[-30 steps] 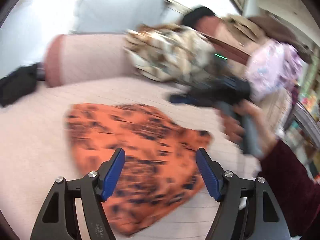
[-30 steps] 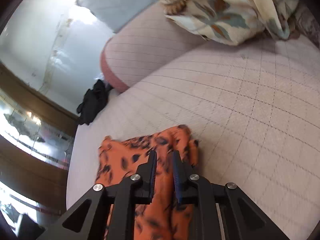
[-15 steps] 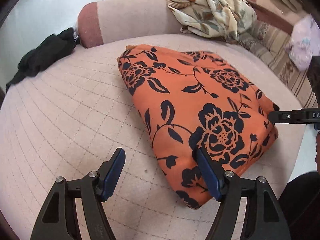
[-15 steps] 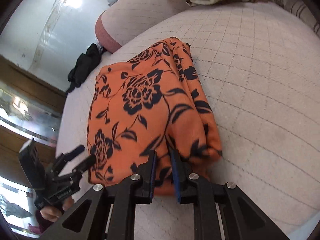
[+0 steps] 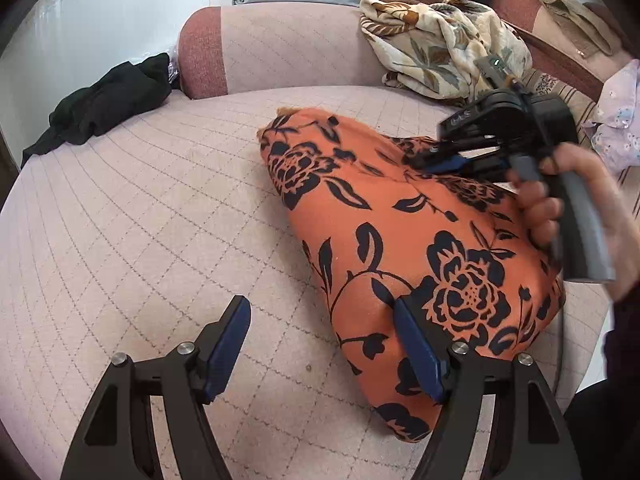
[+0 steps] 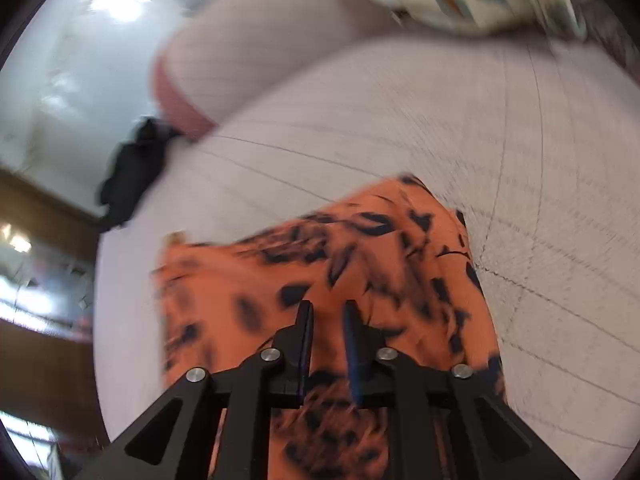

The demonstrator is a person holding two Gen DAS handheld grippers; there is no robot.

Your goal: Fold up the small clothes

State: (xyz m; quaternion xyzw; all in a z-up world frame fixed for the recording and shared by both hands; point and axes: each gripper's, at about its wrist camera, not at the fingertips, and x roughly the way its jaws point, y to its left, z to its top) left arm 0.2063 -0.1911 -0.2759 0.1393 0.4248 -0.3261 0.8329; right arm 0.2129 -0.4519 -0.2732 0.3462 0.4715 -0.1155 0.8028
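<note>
An orange garment with a black flower print (image 5: 404, 248) lies folded on the pink quilted bed (image 5: 160, 220). My left gripper (image 5: 324, 344) is open and empty, low over the bed at the garment's near left edge; its right finger touches the cloth. My right gripper (image 5: 440, 160) hovers over the garment's far right part, held in a hand. In the blurred right wrist view, the right gripper (image 6: 328, 320) stands nearly shut above the orange garment (image 6: 320, 256); no cloth shows between the fingers.
A black garment (image 5: 104, 100) lies at the bed's far left. A pink bolster (image 5: 280, 48) runs along the back. A cream leaf-print cloth (image 5: 436, 48) is heaped at the back right, a lilac cloth (image 5: 616, 120) at the right edge.
My right gripper has moved from the garment's near corner to above its far part, no longer on the cloth. The left gripper has drawn back a little and stays open.
</note>
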